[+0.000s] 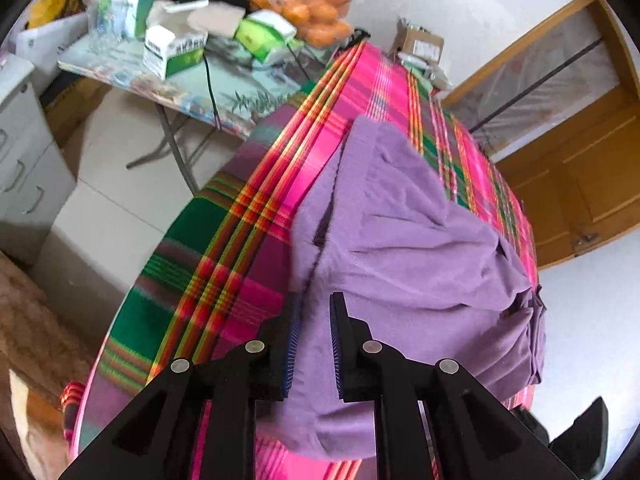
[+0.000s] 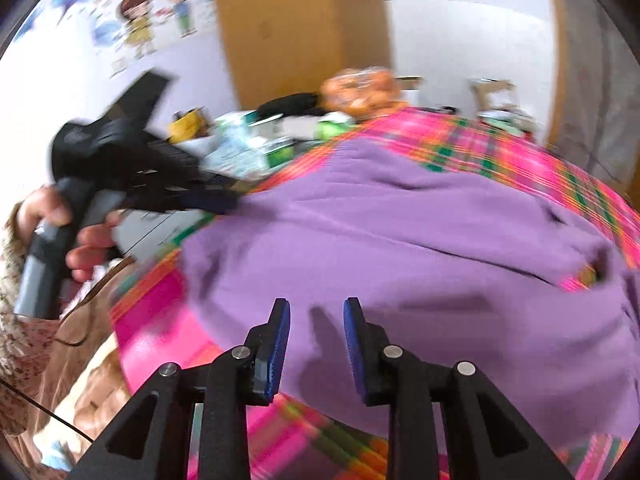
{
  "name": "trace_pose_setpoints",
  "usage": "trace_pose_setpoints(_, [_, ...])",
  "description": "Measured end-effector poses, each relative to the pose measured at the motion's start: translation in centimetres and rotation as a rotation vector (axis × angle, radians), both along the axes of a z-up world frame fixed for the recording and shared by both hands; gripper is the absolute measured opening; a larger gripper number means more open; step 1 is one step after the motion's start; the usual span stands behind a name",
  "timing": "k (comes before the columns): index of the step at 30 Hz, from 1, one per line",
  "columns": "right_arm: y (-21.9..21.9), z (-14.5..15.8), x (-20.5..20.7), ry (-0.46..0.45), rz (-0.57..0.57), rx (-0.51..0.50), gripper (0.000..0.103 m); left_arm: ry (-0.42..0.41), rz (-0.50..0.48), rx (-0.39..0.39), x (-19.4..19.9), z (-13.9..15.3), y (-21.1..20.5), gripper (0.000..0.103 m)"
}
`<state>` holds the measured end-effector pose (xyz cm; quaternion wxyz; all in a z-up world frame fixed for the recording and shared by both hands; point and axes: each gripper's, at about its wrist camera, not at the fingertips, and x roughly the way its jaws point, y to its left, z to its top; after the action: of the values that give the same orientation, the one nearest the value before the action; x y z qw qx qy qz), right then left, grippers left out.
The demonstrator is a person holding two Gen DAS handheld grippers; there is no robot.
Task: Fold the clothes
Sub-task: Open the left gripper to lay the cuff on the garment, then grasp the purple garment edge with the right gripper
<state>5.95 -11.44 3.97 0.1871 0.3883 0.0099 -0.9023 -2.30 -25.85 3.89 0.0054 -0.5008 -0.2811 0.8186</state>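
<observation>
Lying under both parted grippers: purple garment (image 1: 400,240).

A home bedroom: plaid bedspread (image 1: 248,216), cartoon wall stickers (image 2: 156,16), cluttered folding table (image 1: 188,92), wooden door (image 1: 588,168).

Folding table (image 1: 120,74): green-white boxes (image 1: 176,50), bagged oranges, probably (image 1: 308,4); grey drawer cabinet (image 1: 20,152); cartoon wall stickers (image 2: 156,16).
</observation>
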Motion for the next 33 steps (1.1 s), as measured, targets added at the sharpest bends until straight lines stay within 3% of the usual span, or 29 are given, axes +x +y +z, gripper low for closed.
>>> trace_pose_setpoints(8, [12.0, 0.5, 1.7, 0.004, -0.316, -0.012, 0.028, 0.061, -0.112, -0.005, 1.1, 1.9, 5.8, 0.018])
trace_pose_setpoints(22, [23.6, -0.9, 5.4, -0.005, -0.608, 0.002, 0.029, 0.001, -0.367, 0.020, -1.2, -0.3, 18.4, 0.020])
trace_pose_setpoints(27, [25.7, -0.7, 5.3, 0.004, -0.653, 0.033, 0.029, -0.007, -0.449, 0.041, -2.6, -0.6, 22.3, 0.020])
trace_pose_setpoints(33, [26.2, -0.1, 3.4, 0.033, -0.623, 0.092, 0.031, -0.021, -0.524, 0.053, -4.0, -0.9, 26.1, 0.020])
